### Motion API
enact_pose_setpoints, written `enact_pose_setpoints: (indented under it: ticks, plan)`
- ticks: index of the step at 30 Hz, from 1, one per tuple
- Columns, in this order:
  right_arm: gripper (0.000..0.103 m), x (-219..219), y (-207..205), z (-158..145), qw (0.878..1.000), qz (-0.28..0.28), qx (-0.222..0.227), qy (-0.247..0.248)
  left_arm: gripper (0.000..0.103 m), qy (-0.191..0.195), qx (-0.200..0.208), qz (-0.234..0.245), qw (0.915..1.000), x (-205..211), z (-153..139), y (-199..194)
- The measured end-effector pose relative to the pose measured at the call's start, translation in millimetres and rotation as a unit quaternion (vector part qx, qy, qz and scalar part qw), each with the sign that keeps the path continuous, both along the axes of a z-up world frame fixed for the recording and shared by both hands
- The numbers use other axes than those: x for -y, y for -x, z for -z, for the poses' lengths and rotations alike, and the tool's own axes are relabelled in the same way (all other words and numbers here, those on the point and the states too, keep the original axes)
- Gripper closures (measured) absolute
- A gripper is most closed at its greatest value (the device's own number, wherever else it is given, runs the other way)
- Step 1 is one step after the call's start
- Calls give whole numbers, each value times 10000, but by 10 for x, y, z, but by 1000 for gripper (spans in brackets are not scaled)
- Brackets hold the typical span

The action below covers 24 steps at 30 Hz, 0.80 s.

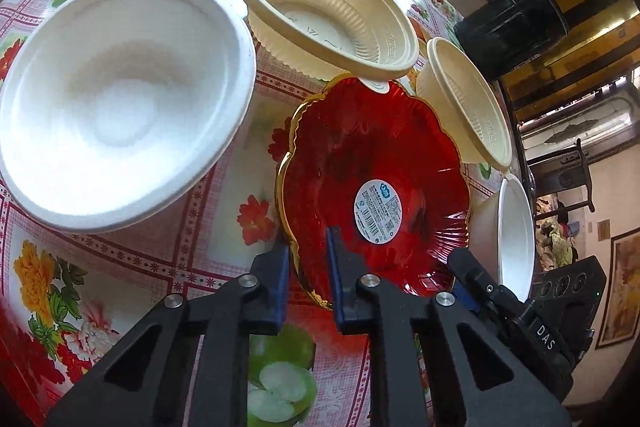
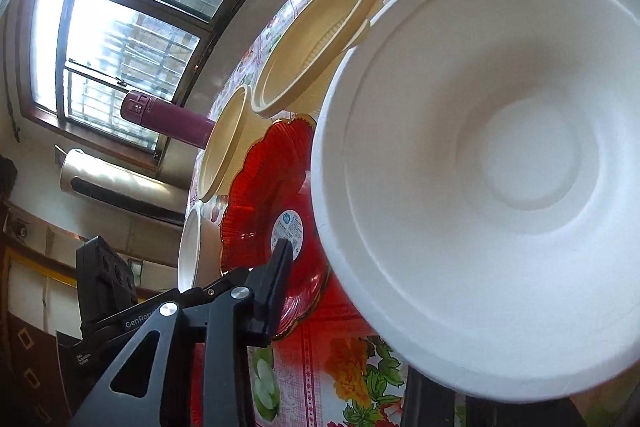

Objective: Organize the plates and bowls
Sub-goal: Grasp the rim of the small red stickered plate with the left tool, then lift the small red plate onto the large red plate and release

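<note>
A red gold-rimmed plate (image 1: 372, 187) with a round label lies on the floral tablecloth (image 1: 168, 259). My left gripper (image 1: 308, 247) has its fingers on either side of the plate's near rim, closed on it. A large white bowl (image 1: 120, 103) is lifted at the left; in the right wrist view this white bowl (image 2: 500, 163) fills the frame, and my right gripper (image 2: 316, 267) is shut on its rim, one finger (image 2: 280, 267) outside, the other hidden behind the bowl. Two cream ribbed bowls (image 1: 324, 11) (image 1: 468, 99) stand beyond the plate.
A small white bowl (image 1: 516, 235) sits at the plate's right, at the table edge. A black container (image 1: 512, 23) stands off the far right of the table. A maroon flask (image 2: 168, 115) and a window (image 2: 120, 7) lie beyond the table. The other gripper's body (image 1: 532, 311) is at lower right.
</note>
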State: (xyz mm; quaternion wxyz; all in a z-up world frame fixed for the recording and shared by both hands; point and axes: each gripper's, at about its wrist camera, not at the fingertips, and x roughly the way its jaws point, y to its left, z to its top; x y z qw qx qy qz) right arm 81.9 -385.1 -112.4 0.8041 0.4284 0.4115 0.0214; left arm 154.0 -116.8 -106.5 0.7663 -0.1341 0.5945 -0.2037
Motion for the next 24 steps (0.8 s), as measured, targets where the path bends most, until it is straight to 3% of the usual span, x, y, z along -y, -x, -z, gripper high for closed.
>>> enact_pose_setpoints:
  ticks: [3,11,19,24]
  plan:
    - [85,7,5,20,9999,64,-76,113,95,-78,75,29,9999,-4,-1,3]
    - [93,-42,25,-19,9998,-39,24,203,95,-140,169,112,9997,33,-16,21]
    - [93,-158,85,-94,9994,-202,13,268,95,-183,219,53,9996,-112,-93,190]
    - [93,-325,225,-170,9991,-284,130,282,95,-258,459,8,9986,-268,-225,423]
